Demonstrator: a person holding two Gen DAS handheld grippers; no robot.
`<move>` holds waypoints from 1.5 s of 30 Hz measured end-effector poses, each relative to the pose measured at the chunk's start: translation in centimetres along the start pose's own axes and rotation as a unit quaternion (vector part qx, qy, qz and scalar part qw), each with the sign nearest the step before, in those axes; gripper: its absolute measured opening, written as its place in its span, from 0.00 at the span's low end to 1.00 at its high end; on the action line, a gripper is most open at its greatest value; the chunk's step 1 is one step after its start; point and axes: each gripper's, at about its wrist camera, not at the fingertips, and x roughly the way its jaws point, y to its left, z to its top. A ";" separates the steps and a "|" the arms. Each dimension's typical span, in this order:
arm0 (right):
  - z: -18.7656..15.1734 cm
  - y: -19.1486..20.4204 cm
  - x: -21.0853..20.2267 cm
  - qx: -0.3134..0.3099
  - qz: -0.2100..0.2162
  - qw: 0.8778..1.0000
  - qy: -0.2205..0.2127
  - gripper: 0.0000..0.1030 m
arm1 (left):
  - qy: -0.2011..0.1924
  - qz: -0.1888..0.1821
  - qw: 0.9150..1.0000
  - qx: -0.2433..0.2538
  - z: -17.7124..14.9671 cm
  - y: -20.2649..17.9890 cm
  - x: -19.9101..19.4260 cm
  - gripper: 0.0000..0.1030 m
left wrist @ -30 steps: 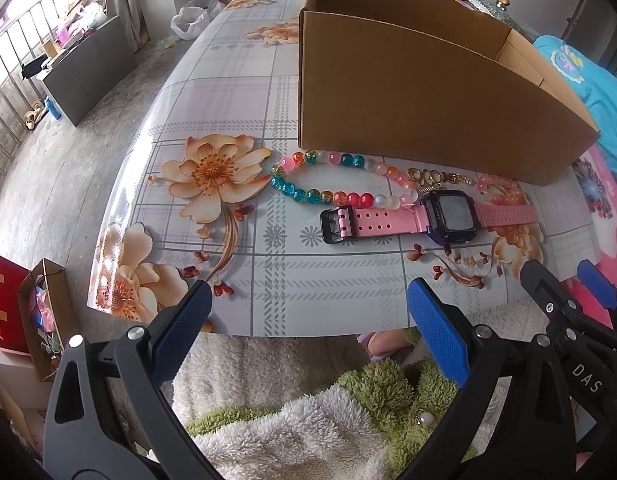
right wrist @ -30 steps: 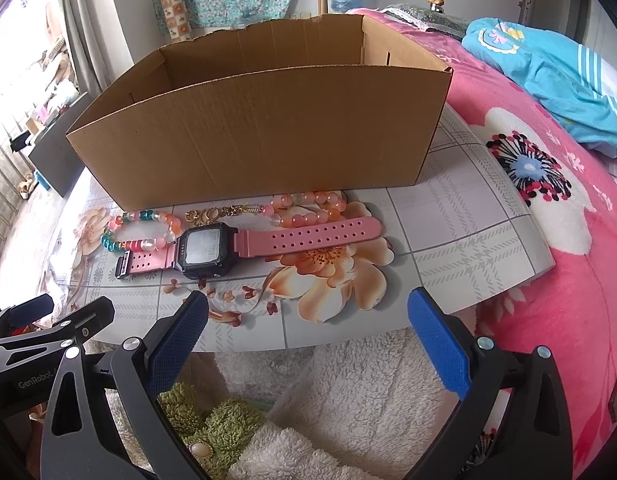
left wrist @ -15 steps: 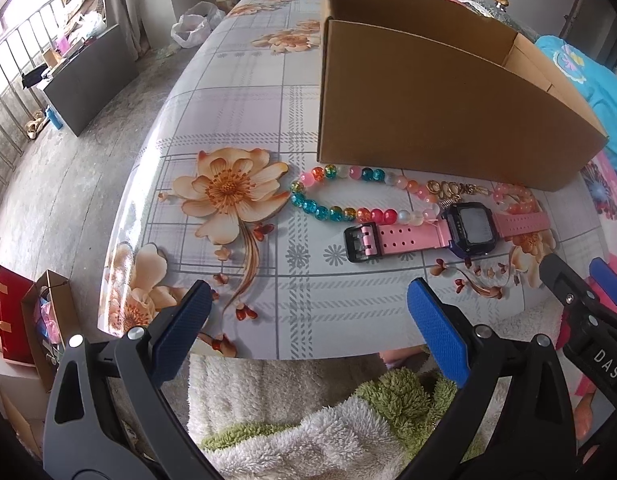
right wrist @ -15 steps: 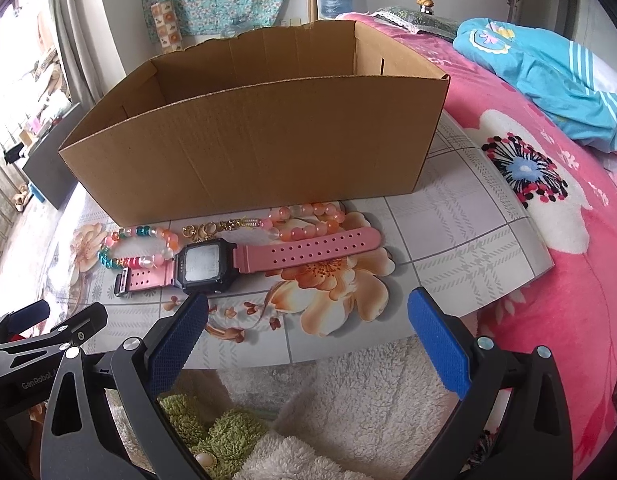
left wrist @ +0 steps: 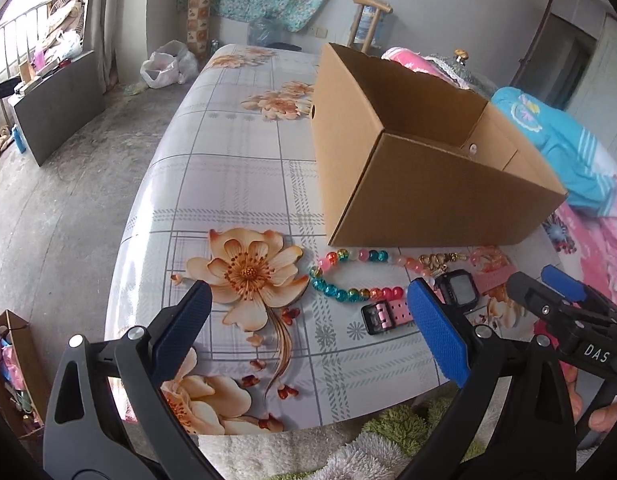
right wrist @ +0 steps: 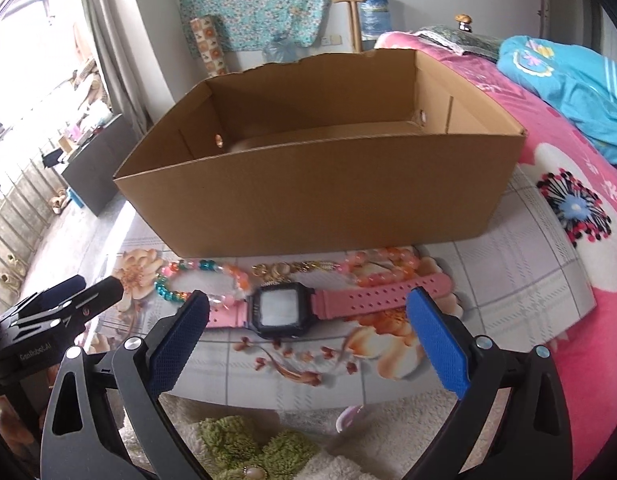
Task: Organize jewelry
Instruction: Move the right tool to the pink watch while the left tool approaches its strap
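Observation:
An open cardboard box (left wrist: 436,196) (right wrist: 316,200) stands on the flowered table. In front of it lie a multicoloured bead bracelet (left wrist: 348,272) (right wrist: 188,276), a small gold chain (left wrist: 438,260) (right wrist: 284,269), an orange-pink bead bracelet (left wrist: 486,256) (right wrist: 382,266) and a pink-strapped black digital watch (left wrist: 456,290) (right wrist: 282,310). My left gripper (left wrist: 306,322) is open and empty, near the bead bracelet and the watch strap's buckle end. My right gripper (right wrist: 308,322) is open and empty, with the watch between its fingers in view.
The table (left wrist: 228,184) has a near edge over a fluffy white and green fabric (right wrist: 236,444). A pink flowered bed with a blue garment (right wrist: 568,80) lies to the right. Bare floor (left wrist: 48,220) and a grey board are to the left.
Both grippers have risen and moved forward towards the jewelry; the box's inside now shows. Both stay open and empty. The jewelry has not moved.

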 end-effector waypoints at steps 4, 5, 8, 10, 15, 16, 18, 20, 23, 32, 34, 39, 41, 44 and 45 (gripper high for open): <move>0.2 0.7 1.1 -0.004 0.019 1.000 0.018 0.85 | 0.013 -0.024 1.000 -0.012 0.7 0.7 1.3 0.92; 0.2 0.8 1.3 -0.003 0.023 0.999 0.023 0.84 | 0.015 -0.027 0.999 -0.014 0.8 0.8 1.6 0.92; 0.0 0.9 1.8 -0.020 0.027 0.999 0.036 0.77 | 0.015 -0.037 0.999 -0.006 0.7 0.8 2.0 0.92; -0.2 1.1 1.6 -0.053 0.024 0.998 0.033 0.76 | 0.023 -0.034 0.999 0.013 0.4 0.4 2.0 0.92; -0.6 1.7 1.7 -0.185 0.035 0.982 0.030 0.74 | 0.046 -0.038 0.996 0.066 -1.0 -1.4 2.6 0.92; -0.6 1.8 2.0 -0.204 0.038 0.978 0.036 0.72 | 0.049 -0.039 0.995 0.075 -1.2 -1.7 2.7 0.92; -0.5 1.9 2.7 -0.229 0.057 0.970 0.053 0.72 | 0.050 -0.040 0.994 0.093 -1.6 -2.4 2.9 0.92; -0.4 1.9 3.5 -0.252 0.068 0.963 0.067 0.69 | 0.047 -0.035 0.992 0.108 -1.9 -3.1 2.8 0.92; -0.1 1.9 4.6 -0.280 0.093 0.951 0.091 0.67 | 0.041 -0.030 0.990 0.131 -2.3 -4.0 2.7 0.92; 0.2 1.8 6.5 -0.346 0.120 0.920 0.141 0.64 | 0.036 -0.018 0.977 0.209 -4.2 -6.6 2.0 0.59; 0.4 1.8 6.7 -0.354 0.126 0.915 0.149 0.64 | 0.036 -0.021 0.974 0.223 -4.6 -7.2 2.0 0.54; 1.1 2.5 7.4 -0.363 0.138 0.907 0.161 0.64 | 0.030 -0.024 0.965 0.260 -5.3 -8.6 1.7 0.46; 2.2 2.4 8.1 -0.368 0.141 0.905 0.163 0.57 | 0.030 -0.026 0.963 0.266 -5.6 -8.9 1.7 0.45; 2.5 2.2 8.2 -0.366 0.144 0.904 0.165 0.52 | 0.024 -0.025 0.961 0.274 -5.8 -9.6 1.6 0.45; 2.5 2.2 8.2 -0.369 0.144 0.903 0.165 0.52 | 0.023 -0.025 0.960 0.277 -5.9 -9.9 1.7 0.45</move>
